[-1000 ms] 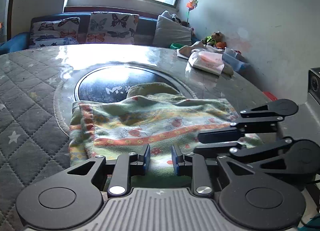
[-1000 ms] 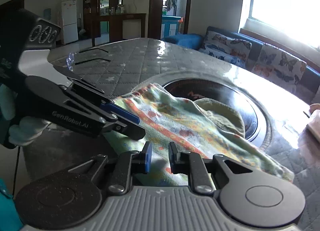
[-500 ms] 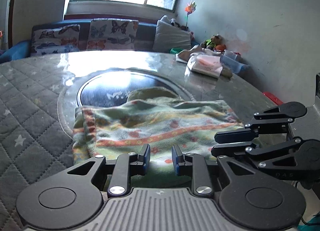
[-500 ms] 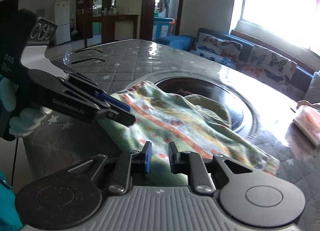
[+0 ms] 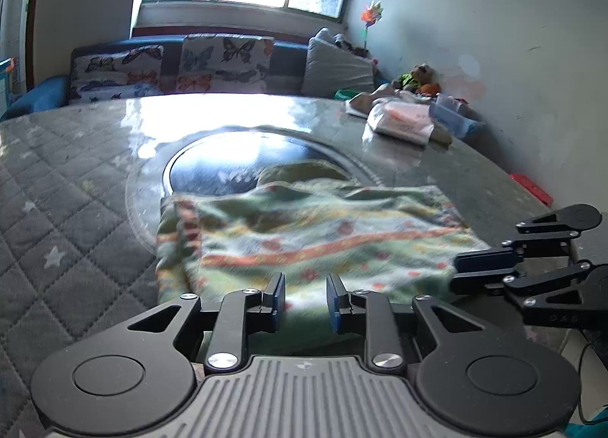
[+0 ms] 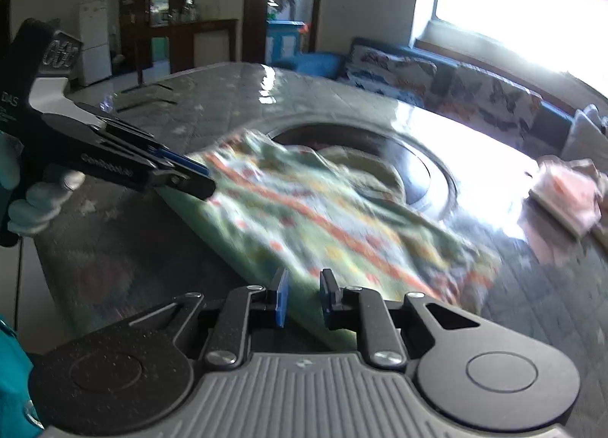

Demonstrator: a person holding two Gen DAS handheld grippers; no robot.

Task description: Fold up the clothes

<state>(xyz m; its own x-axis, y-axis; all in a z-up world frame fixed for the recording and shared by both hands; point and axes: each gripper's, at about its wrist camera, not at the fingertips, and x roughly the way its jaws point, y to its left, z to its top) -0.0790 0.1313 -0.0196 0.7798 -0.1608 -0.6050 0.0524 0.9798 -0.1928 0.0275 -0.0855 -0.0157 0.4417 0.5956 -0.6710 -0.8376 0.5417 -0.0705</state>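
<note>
A green garment with orange patterned stripes (image 5: 315, 244) lies folded on the quilted grey table, partly over the dark round inset; it also shows in the right wrist view (image 6: 323, 217). My left gripper (image 5: 306, 299) is shut on the garment's near edge, with cloth between its blue pads. My right gripper (image 6: 302, 297) is shut on the same near edge further right. The right gripper shows at the right in the left wrist view (image 5: 482, 271), and the left gripper at the left in the right wrist view (image 6: 182, 176). The cloth is stretched and lifted between them.
A dark glossy round inset (image 5: 243, 168) sits in the table's middle. A pink-and-white packet (image 5: 399, 122) and other items lie at the far right edge. A sofa with butterfly cushions (image 5: 171, 65) stands behind the table. The table's near edge is below the grippers.
Both grippers have pulled back toward the table's near edge, dragging the garment with them. The cloth is blurred with motion and sits lower and nearer.
</note>
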